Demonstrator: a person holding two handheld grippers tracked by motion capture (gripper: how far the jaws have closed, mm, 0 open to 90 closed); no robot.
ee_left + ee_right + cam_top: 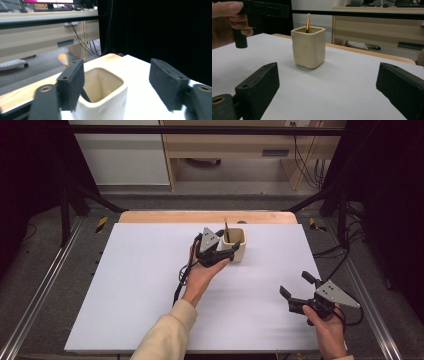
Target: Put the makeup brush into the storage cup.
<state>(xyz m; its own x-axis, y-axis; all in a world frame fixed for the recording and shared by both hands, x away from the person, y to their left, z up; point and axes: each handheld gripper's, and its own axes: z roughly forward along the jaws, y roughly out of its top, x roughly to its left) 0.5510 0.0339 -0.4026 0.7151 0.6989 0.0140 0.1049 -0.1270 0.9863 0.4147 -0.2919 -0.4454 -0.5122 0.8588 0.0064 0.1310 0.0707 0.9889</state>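
Cream square cup (235,245) with a brush (226,230) stands near the surface's (125,285) far edge. Left tongs (231,251) just beside it, jaws wide, gripping nothing; one jaw at the rim. Right gripper view shows the brush's orange handle and pale tip. Right tongs (296,286) open, empty, near the right edge, hand low.

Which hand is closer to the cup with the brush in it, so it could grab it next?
Left, most likely. The left gripper hangs right beside the cream cup holding the brush, jaws open. The right gripper waits apart near the table's front edge, jaws open too.
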